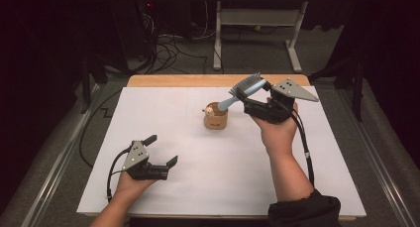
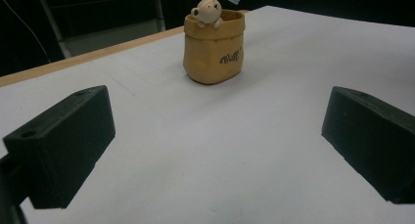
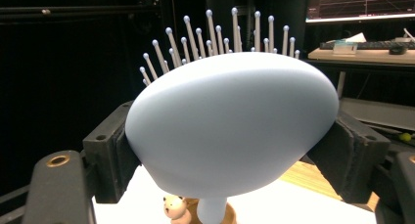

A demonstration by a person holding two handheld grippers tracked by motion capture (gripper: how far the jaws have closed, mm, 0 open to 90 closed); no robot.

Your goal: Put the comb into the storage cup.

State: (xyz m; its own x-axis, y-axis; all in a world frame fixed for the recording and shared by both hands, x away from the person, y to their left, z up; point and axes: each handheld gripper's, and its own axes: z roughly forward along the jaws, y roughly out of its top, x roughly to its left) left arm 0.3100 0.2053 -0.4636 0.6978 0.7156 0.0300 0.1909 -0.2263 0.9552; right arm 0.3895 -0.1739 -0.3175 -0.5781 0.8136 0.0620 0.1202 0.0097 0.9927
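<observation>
**Brush handle poised at the cup's mouth**

The right hand-held gripper (image 1: 251, 92) clamps the head of a pale blue hairbrush (image 1: 241, 91), its handle angled down into the little tan bear cup (image 1: 216, 117) mid-desk. The left hand-held gripper (image 1: 161, 150) rests open and empty, well apart. Tilting the brush could tip that light cup over.

My high view looks down and forward over the white table (image 1: 198, 187), floor and desk legs filling the upper frame. My left gripper view sits low near the tabletop, facing the tan bear pot (image 2: 213, 45) at upper centre. My right gripper view looks steeply down, pressed close against the blue brush (image 3: 230, 126); all three share that pot.
</observation>
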